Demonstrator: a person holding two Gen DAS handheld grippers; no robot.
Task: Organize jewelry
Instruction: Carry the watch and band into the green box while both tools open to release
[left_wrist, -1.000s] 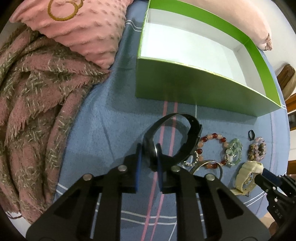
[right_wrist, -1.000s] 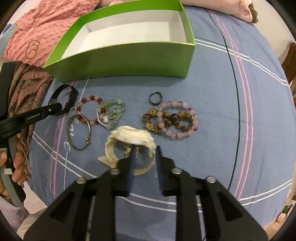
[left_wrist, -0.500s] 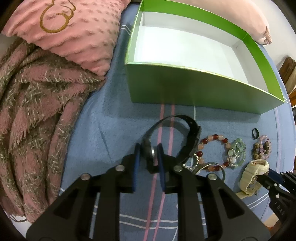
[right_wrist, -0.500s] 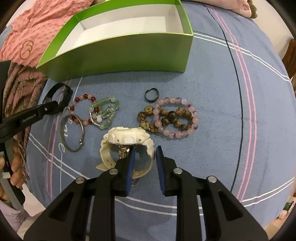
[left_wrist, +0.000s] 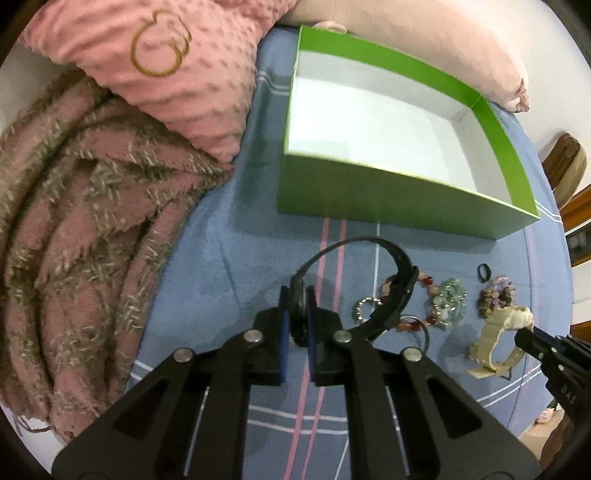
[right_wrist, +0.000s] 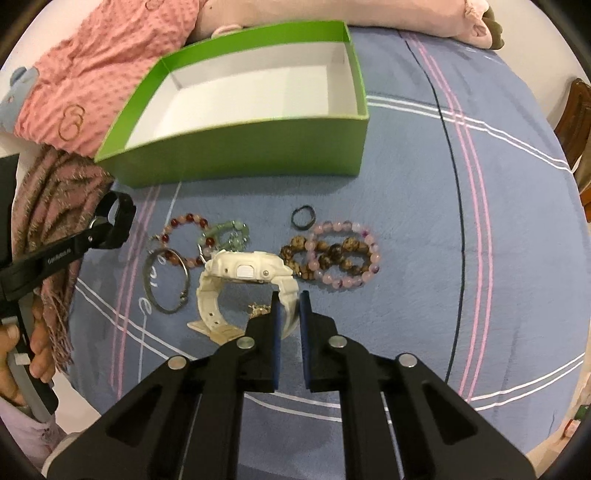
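My left gripper (left_wrist: 297, 302) is closing its jaws on the case of a black watch (left_wrist: 400, 280), whose strap loops up clear of the blue sheet. The same black watch (right_wrist: 122, 218) shows at the left of the right wrist view. My right gripper (right_wrist: 288, 304) is closing on the strap of a white watch (right_wrist: 240, 269), tipped up on edge. The open green box (left_wrist: 388, 199) with a white inside stands behind. A red-pink bead bracelet (right_wrist: 188, 218), green bracelet (right_wrist: 229, 229), silver bangle (right_wrist: 147, 284), small black ring (right_wrist: 295, 225) and brown and pink bead bracelets (right_wrist: 332, 254) lie on the sheet.
A pink dotted pillow (left_wrist: 166, 55) and a fuzzy pink blanket (left_wrist: 74, 221) crowd the left side. A long pale pillow (left_wrist: 424, 44) lies behind the box. A person's hand (right_wrist: 37, 354) holds the left gripper's handle. Wooden furniture (left_wrist: 565, 166) stands past the bed's right edge.
The left gripper has risen with the black watch and drawn nearer the green box. The right jaws have narrowed onto the white watch's strap, and that watch now tilts up.
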